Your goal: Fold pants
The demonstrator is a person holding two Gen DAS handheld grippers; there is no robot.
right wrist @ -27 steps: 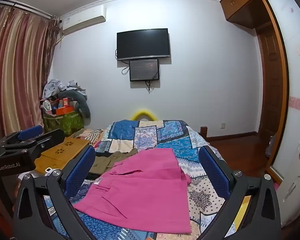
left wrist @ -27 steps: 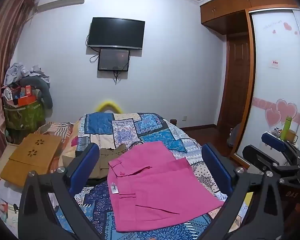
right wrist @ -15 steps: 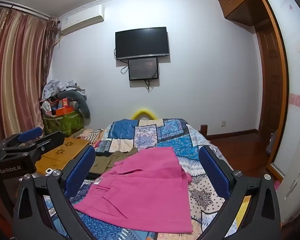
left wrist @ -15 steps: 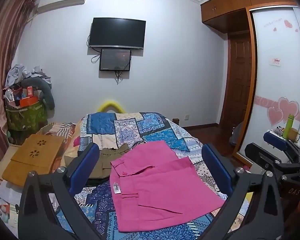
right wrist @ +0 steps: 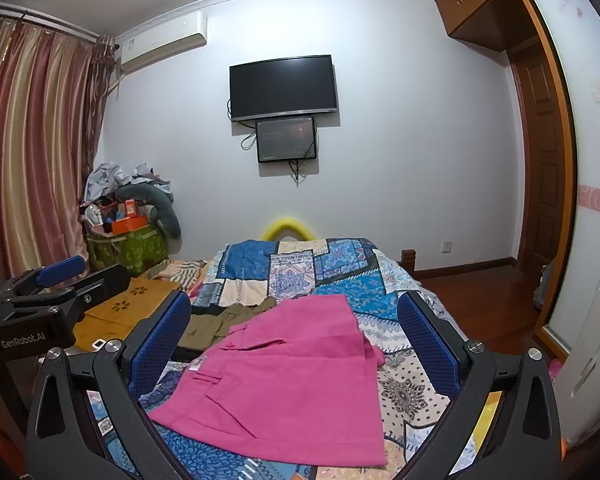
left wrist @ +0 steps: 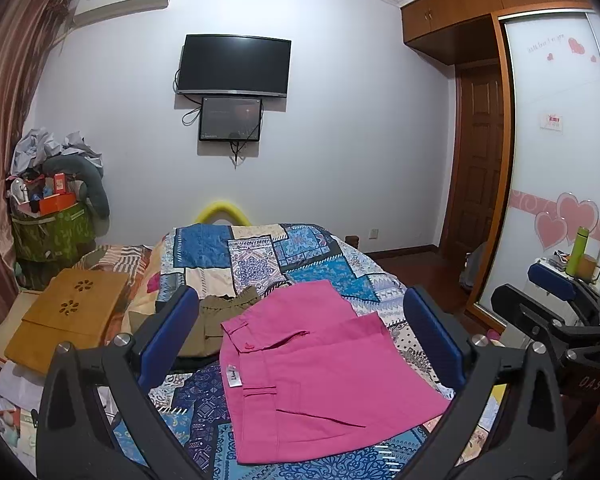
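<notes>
Pink pants (left wrist: 316, 376) folded flat on a patchwork bed (left wrist: 260, 256), waistband toward the near left, long axis running near-left to far-right; white tag at the waist, olive garment (left wrist: 216, 320) just beside. Left hand-held gripper (left wrist: 300, 344) and right hand-held gripper (right wrist: 296, 344) spread wide above, holding nothing.

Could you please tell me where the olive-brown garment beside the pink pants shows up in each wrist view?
Left wrist: olive-brown garment sits left of centre, behind the left blue pad, touching the pink pants.
Right wrist: olive-brown garment lies left of centre, at the pants' far-left corner.
Shared landmark: the wall television.
</notes>
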